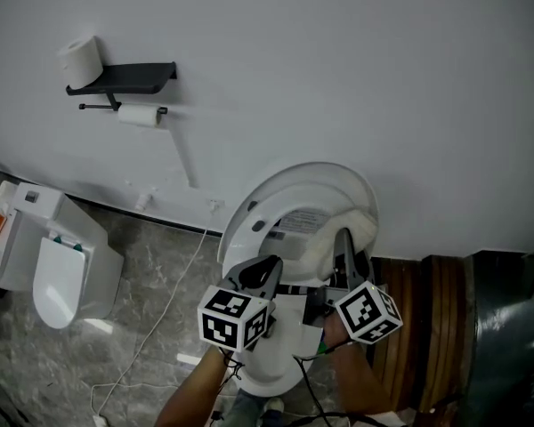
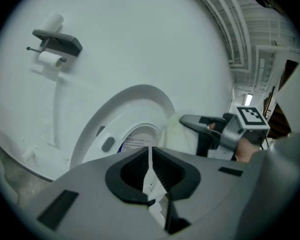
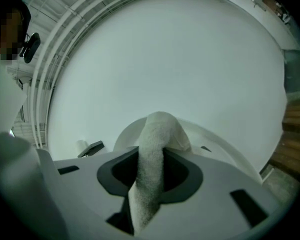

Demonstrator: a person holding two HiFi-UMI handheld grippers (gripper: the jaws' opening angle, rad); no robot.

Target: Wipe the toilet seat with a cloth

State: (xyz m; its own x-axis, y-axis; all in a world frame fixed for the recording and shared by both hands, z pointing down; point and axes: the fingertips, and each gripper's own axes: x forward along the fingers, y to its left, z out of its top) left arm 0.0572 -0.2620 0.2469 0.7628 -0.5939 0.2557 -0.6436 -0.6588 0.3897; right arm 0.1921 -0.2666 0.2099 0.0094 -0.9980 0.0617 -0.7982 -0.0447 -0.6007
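Note:
The white toilet has its seat (image 1: 276,205) raised against the wall; its underside with a printed label (image 2: 135,143) faces me. My right gripper (image 1: 343,237) is shut on a cream cloth (image 3: 152,149), whose fold bulges out past the jaws onto the right part of the raised seat (image 3: 215,139). In the head view the cloth (image 1: 319,249) lies against the seat beside that gripper. My left gripper (image 1: 269,267) hovers just left of it, shut (image 2: 150,156) with nothing between its pads. From the left gripper view the right gripper (image 2: 187,120) shows with the cloth (image 2: 176,134) behind it.
A dark wall shelf (image 1: 129,76) holds a paper roll (image 1: 80,59), with another roll (image 1: 141,116) hung below. A second white toilet (image 1: 60,269) stands at the left on the grey marble floor. A white cable (image 1: 173,292) trails across the floor. Wooden slats (image 1: 418,318) rise at the right.

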